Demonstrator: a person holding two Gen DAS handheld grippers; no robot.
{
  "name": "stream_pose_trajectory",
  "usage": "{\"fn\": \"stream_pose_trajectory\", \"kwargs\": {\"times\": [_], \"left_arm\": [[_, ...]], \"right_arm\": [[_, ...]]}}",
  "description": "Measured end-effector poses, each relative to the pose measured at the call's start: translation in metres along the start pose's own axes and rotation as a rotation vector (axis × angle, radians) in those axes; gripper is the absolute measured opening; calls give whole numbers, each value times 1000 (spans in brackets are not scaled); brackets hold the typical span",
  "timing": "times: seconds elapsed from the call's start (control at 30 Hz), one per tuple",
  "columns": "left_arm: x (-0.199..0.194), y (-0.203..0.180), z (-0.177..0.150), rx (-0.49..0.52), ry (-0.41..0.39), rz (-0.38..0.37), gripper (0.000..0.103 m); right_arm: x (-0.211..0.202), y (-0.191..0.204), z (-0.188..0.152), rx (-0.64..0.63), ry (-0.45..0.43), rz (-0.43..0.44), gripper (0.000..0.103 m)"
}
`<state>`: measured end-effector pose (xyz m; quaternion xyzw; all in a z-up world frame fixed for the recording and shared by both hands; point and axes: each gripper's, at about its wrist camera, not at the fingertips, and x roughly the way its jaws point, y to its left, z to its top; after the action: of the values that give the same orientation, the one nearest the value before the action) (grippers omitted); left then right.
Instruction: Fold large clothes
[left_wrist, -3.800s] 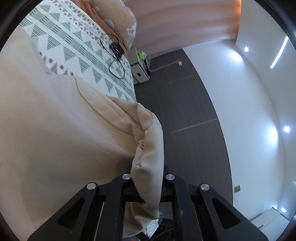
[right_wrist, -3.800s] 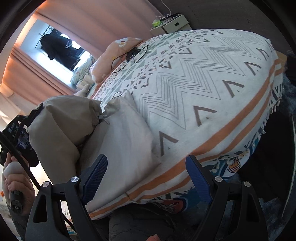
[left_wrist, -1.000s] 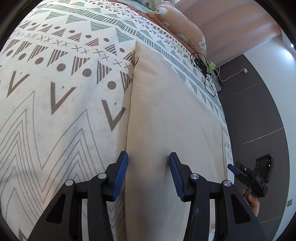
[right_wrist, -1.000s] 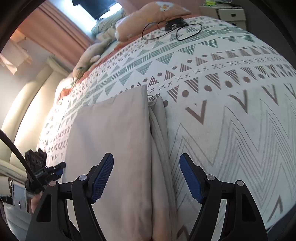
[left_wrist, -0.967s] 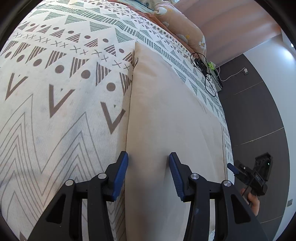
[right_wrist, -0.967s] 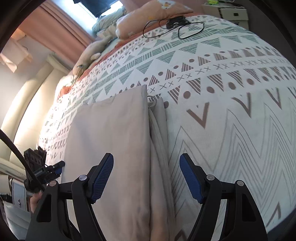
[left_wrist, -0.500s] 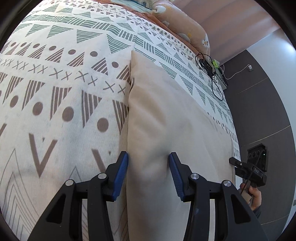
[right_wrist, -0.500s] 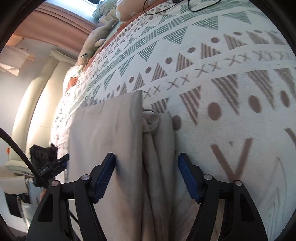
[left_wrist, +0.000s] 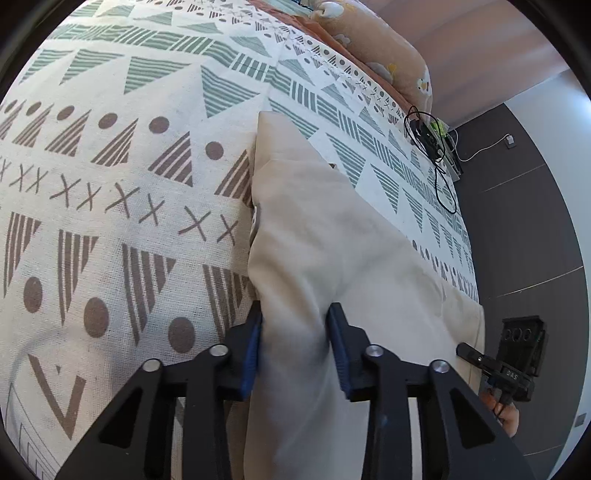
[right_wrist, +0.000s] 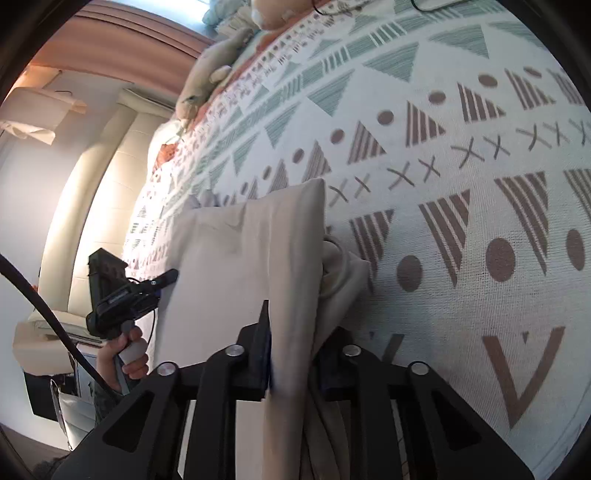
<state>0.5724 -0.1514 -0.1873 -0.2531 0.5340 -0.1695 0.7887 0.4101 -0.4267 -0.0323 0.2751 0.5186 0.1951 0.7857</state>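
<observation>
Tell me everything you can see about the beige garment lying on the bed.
The beige garment is plain, soft-looking cloth, already folded into a long flat strip on the patterned bedspread. Looser folds and a rolled edge bunch along one side. Its far end forms a squared corner. Both tongs are closing on opposite near edges: the left tongs pinch a raised ridge of cloth, and the right tongs squeeze the layered edge.

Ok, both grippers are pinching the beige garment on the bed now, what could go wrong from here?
The right gripper, jaws closing, may catch only the top layer; the bunched layers beside it could slip and undo the fold. The left gripper, also closing on the beige garment, could drag the patterned bedspread.
</observation>
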Motion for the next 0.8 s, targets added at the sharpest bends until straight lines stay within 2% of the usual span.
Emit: {"fn": "stream_pose_trajectory", "kwargs": {"times": [0.07,0.17,0.33,0.63,0.8], "left_arm": [[-8,-7,-3,21,-25,4,24],[-25,-18,-5,45,-68,-4,20],[-63,-40,-10,89,-135,-19,19],[-144,-70,-26,137,-272,-103,18],[-194,-87,-35,166,-348,-144,17]], "right_arm": [[-6,12,-4,-22,-29,3,11],[-16,31,-11,-59,-68,-5,10],[-38,67,-28,-107,-128,-4,9],[-97,119,-65,-176,-245,23,9],[-128,135,-88,-197,-311,45,9]]}}
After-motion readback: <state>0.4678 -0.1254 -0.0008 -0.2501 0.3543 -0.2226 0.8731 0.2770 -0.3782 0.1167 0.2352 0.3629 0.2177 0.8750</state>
